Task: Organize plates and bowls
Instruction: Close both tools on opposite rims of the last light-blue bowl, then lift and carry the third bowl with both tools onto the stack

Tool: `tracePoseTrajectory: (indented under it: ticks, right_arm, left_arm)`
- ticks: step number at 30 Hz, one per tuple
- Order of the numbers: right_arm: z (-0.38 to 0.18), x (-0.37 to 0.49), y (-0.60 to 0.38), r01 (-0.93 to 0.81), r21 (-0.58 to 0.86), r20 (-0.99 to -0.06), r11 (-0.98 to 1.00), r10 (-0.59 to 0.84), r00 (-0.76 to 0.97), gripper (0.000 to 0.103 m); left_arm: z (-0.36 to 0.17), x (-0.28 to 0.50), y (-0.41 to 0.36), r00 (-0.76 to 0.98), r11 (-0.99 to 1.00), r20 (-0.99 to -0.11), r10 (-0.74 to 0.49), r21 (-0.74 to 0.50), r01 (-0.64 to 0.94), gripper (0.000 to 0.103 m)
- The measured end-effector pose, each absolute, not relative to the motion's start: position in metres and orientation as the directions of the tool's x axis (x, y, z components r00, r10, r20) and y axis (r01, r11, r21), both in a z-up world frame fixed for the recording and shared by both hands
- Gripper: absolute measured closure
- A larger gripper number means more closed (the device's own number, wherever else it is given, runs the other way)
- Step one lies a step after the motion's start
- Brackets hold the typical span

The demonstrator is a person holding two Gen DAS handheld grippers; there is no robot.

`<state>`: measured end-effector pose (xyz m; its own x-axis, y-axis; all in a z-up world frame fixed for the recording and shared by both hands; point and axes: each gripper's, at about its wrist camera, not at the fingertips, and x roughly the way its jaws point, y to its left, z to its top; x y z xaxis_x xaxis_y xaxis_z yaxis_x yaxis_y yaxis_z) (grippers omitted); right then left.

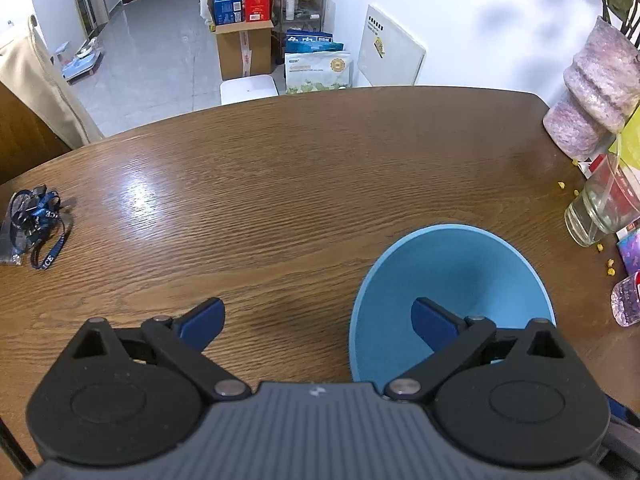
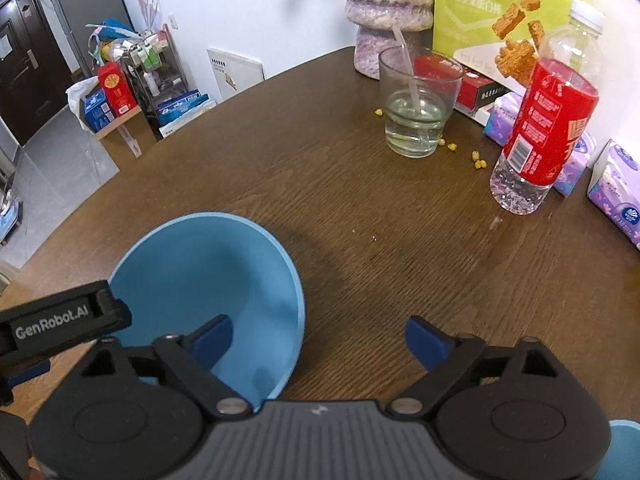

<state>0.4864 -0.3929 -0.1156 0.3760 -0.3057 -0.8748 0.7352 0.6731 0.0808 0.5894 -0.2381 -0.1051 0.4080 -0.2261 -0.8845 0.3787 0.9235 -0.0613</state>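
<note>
Plainly, both grippers hang with fingers apart astride opposite walls of the bowl (image 1: 452,280) on the surface (image 1: 280,184), left gripper (image 1: 318,322) and right gripper (image 2: 318,338) gripping nothing. Uneven closing could tip the bowl or skid it toward the glass (image 2: 416,108).

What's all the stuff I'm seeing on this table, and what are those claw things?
bowl: one, blue, near table edge, between the grippers
glass: one, clear, some water and a straw, far right
bottle: one, clear with red label, beside glass
vase: one, pinkish, far corner
lanyard: one, blue, left side
table: one, brown wood
left gripper: black and blue, open, one finger over the bowl
right gripper: same, open, straddling the bowl rim
</note>
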Motion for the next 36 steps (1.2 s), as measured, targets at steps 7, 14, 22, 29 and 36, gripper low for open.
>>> tracePoseTrajectory:
  ticks: [7, 14, 22, 29, 36]
  right_arm:
    - [-0.125, 0.491, -0.396, 0.734, 0.101, -0.885, 0.671, -0.276, 0.374, 0.053]
    - [-0.131, 0.491, -0.398, 0.733, 0.139, -0.891, 0.666, -0.239, 0.385, 0.079]
    - [-0.134, 0.490, -0.398, 0.723, 0.170, -0.883, 0.669, -0.223, 0.413, 0.095]
    - [-0.135, 0.487, -0.400, 0.719, 0.172, -0.877, 0.673, -0.229, 0.423, 0.095]
    - [-0.128, 0.483, -0.394, 0.715, 0.175, -0.866, 0.677, -0.240, 0.439, 0.095]
  left_arm:
    - [-0.116, 0.594, -0.247, 0.353, 0.909, -0.900, -0.255, -0.098, 0.406, 0.045]
    - [-0.124, 0.593, -0.254, 0.304, 0.888, -0.909, -0.283, -0.129, 0.442, 0.080]
    - [-0.128, 0.591, -0.257, 0.300, 0.883, -0.911, -0.284, -0.127, 0.451, 0.088]
    - [-0.126, 0.590, -0.259, 0.305, 0.881, -0.907, -0.289, -0.128, 0.455, 0.090]
    - [-0.118, 0.586, -0.255, 0.320, 0.880, -0.899, -0.298, -0.128, 0.458, 0.090]
